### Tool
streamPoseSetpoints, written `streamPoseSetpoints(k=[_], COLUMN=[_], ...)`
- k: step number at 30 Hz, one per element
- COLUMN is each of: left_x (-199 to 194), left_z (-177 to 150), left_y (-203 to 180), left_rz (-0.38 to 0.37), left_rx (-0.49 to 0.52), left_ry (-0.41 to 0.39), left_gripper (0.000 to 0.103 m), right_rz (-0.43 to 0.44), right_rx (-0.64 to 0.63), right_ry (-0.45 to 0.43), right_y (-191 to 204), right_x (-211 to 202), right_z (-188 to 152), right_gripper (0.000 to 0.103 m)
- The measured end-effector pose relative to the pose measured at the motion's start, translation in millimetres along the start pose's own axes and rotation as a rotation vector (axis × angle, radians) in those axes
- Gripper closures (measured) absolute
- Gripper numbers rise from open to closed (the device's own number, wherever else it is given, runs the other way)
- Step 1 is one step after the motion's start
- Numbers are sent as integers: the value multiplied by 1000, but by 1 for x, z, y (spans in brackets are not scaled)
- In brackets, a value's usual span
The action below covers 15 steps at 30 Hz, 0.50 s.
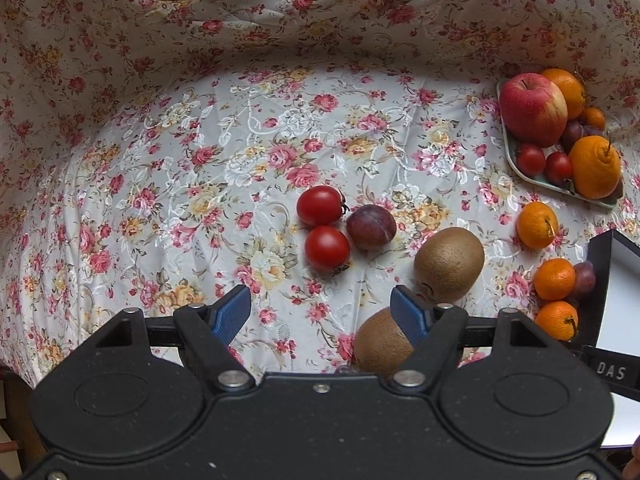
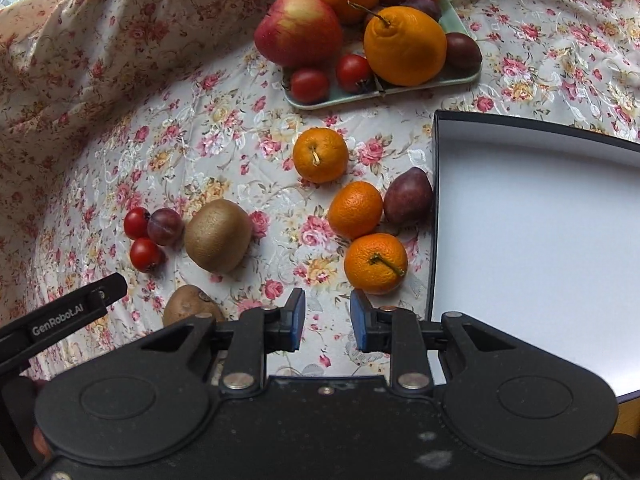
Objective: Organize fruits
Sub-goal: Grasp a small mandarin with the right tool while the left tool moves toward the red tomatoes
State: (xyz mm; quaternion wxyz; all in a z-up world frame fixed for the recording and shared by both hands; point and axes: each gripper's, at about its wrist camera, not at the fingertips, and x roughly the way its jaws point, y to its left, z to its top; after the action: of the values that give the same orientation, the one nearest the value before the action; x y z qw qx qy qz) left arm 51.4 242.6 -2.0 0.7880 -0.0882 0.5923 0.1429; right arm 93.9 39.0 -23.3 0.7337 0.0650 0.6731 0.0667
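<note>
Three mandarins lie loose on the bench; the nearest mandarin sits just ahead and slightly right of the right tongs, which are nearly closed and empty. An empty box lies just to its right. The left tongs gape wide, empty, a kiwi beside one finger.

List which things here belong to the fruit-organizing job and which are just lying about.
Job:
loose tomatoes, plums, kiwis and mandarins on the cloth
green tray piled with fruit
open box, probably a destination

Lying about:
floral tablecloth
</note>
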Motion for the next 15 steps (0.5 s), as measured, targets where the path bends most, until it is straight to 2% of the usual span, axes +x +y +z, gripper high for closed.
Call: streamPoseSetpoints(k=[5,6,9,10,15], left_x=[4,5,5,5,5], left_z=[-3,-3,-2,-2,-2], left_y=[-9,-10,-11,-11,-12], left_rz=[-24,-28,-35,-34,-42], left_rx=[25,26,22,19,10], left_ry=[27,32,34,34,39], left_gripper=[26,26,26,26,26], right_rz=[-151,-163,-122,-140,-232], right_rx=[-15,-13,36,40,67], right_ry=[-7,-8,10,3,-31], right_y=[-10,-15,-33,-37,-59], right_x=[13,16,18,17,12], right_z=[-3,-2,1,1,7], right_gripper=[75,87,93,102,103])
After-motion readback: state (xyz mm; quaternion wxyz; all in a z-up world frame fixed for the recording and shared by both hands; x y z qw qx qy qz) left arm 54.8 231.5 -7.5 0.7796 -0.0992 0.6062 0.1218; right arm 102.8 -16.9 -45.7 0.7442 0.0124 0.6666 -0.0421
